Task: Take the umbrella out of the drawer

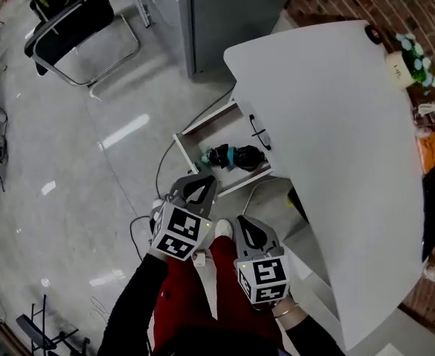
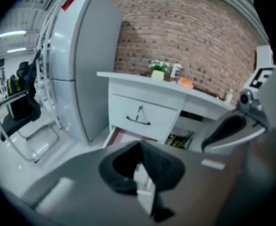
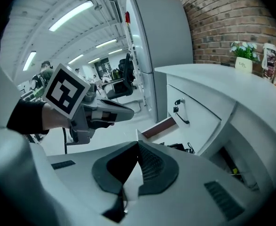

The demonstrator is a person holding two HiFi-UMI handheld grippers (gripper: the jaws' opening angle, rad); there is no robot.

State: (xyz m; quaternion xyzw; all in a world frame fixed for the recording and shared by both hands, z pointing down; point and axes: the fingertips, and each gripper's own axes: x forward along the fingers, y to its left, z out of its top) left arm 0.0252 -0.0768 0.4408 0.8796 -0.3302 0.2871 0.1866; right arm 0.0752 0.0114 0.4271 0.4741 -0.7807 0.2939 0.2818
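Observation:
A folded black and teal umbrella lies in the open bottom drawer of the white desk. A dark part of the umbrella shows in the right gripper view, just past the drawer's front panel. My left gripper hangs shut and empty just in front of the drawer, over the floor. Beside it, nearer to me, my right gripper is also shut on nothing. In their own views the left gripper and the right gripper both point toward the desk.
Above the open drawer is a shut drawer with a black handle. A tall grey cabinet stands left of the desk, and a black chair farther left. A cable runs over the floor. A potted plant sits on the desk.

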